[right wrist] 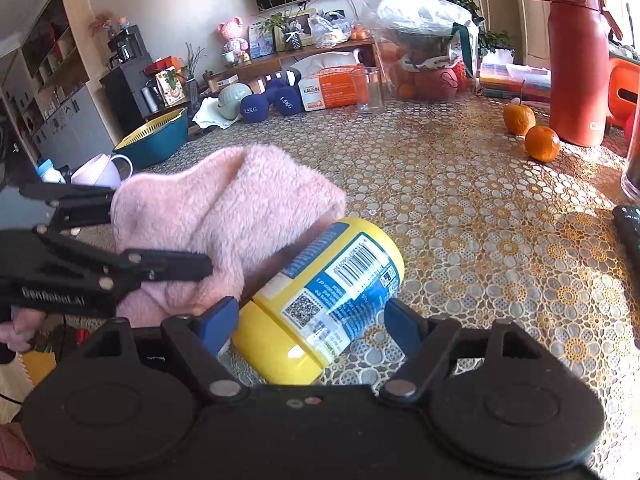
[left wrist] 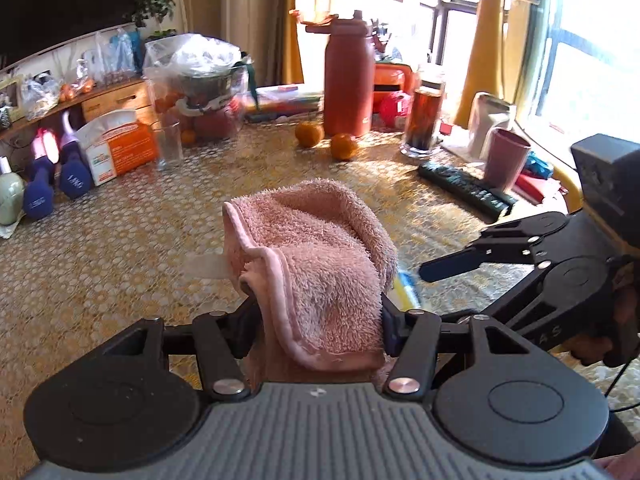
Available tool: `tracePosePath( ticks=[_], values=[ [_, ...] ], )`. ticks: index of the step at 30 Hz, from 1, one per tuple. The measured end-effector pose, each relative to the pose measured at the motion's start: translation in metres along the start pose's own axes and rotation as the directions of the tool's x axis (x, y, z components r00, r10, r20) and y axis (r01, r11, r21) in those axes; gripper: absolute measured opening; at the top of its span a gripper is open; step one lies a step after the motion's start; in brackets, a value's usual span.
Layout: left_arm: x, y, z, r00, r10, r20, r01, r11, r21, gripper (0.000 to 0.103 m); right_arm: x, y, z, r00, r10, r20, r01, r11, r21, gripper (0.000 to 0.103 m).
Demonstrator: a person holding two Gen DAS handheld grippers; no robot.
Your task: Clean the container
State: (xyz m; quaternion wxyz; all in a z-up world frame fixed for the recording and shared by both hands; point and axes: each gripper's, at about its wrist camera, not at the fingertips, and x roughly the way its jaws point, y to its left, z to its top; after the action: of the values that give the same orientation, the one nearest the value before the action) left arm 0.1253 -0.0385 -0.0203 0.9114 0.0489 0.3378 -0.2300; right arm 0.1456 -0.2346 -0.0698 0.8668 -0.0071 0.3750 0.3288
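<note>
A pink fluffy towel (left wrist: 320,248) is bunched between the fingers of my left gripper (left wrist: 318,304), which is shut on it. In the right wrist view the towel (right wrist: 224,208) lies against the far end of a yellow container (right wrist: 332,280) with a blue label and barcode. The container is tilted on its side between the blue pads (right wrist: 222,320) of my right gripper (right wrist: 312,316), which is shut on it just above the table. My left gripper (right wrist: 160,232) comes in from the left. In the left wrist view my right gripper (left wrist: 452,252) reaches in from the right; only a sliver of the container (left wrist: 406,288) shows.
The table (right wrist: 480,240) has a gold lace-pattern cover. On it stand a tall orange bottle (left wrist: 348,80), two oranges (left wrist: 344,146), a remote (left wrist: 468,190), a pink cup (left wrist: 506,160), a clear glass (left wrist: 168,148), a tissue box (left wrist: 120,148) and blue dumbbells (left wrist: 40,196).
</note>
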Motion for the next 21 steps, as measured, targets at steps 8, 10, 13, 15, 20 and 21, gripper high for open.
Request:
tracePosePath(
  ticks=[8,10,13,15,20,21],
  values=[
    [0.041,-0.012,0.012,0.998,-0.04,-0.057,0.04,0.999,0.0,0.057,-0.003,0.007,0.001,1.0,0.012,0.013,-0.011,0.996,-0.092,0.071],
    [0.048,-0.005,0.012,0.997,-0.034,-0.063,0.032,0.999,-0.025,0.057,-0.004,0.008,0.001,1.0,0.01,0.017,-0.008,0.993,-0.116,0.07],
    [0.052,0.003,0.011,0.997,-0.04,-0.066,0.036,0.998,-0.056,0.057,-0.006,0.008,0.001,1.0,0.013,0.019,-0.01,0.99,-0.142,0.07],
    [0.053,0.007,0.01,0.997,-0.032,-0.066,0.027,0.997,-0.066,0.057,-0.008,0.006,-0.001,1.0,0.017,0.018,-0.014,0.989,-0.148,0.07],
    [0.059,0.015,0.004,0.996,0.011,-0.087,-0.019,0.995,-0.102,0.057,-0.011,0.004,-0.009,1.0,0.018,0.015,-0.016,0.993,-0.121,0.07],
    [0.062,0.015,0.001,0.995,0.02,-0.097,-0.03,0.994,-0.103,0.057,-0.011,0.003,-0.01,1.0,0.018,0.013,-0.017,0.994,-0.107,0.07]
  ],
)
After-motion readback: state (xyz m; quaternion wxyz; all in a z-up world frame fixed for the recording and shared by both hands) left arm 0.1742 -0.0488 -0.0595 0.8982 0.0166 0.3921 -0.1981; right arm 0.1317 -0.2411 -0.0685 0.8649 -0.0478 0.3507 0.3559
